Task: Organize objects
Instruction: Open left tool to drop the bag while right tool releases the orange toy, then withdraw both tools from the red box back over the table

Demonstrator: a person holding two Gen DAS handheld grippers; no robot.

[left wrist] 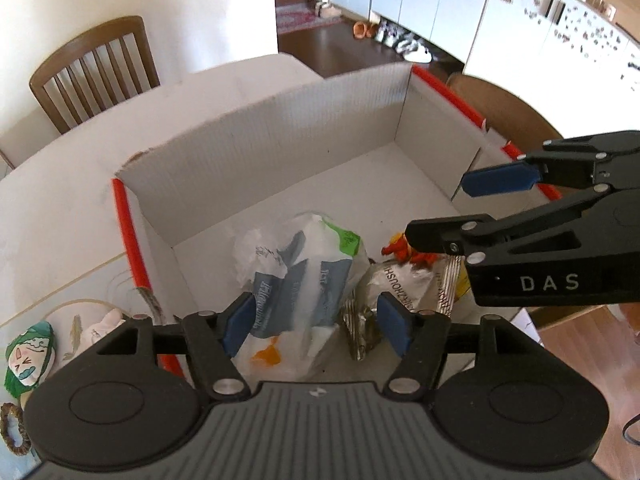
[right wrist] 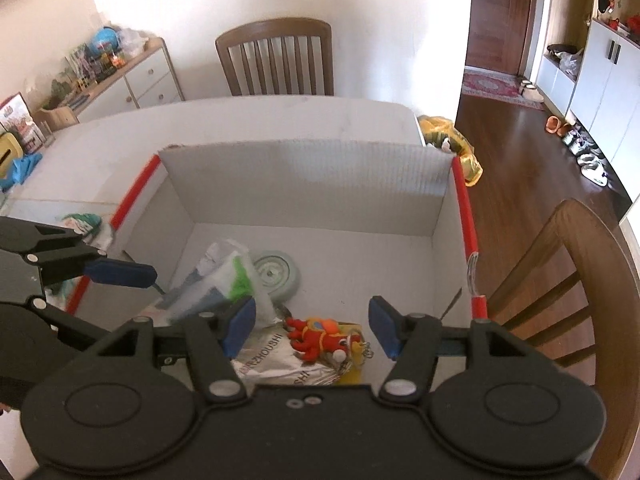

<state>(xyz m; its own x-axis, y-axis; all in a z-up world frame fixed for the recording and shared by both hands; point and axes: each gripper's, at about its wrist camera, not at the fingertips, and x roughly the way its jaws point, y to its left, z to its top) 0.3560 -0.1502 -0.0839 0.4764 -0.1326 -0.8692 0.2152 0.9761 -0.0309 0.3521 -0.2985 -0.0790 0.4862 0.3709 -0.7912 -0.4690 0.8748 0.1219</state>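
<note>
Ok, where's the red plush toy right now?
In the right wrist view the red plush toy lies in the cardboard box, near its front, on the silver foil packet, right of the white plastic bag.

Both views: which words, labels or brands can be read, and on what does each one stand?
"DAS": white letters on the right claw, seen in the left view.
"...RZHOUSHI", start hidden: silver packet in the box.
Blue print on the white bag: too blurred to read.

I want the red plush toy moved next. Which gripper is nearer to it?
Right. The right gripper hangs open directly above the red plush toy; the left gripper hovers to its left, over the white plastic bag.
</note>
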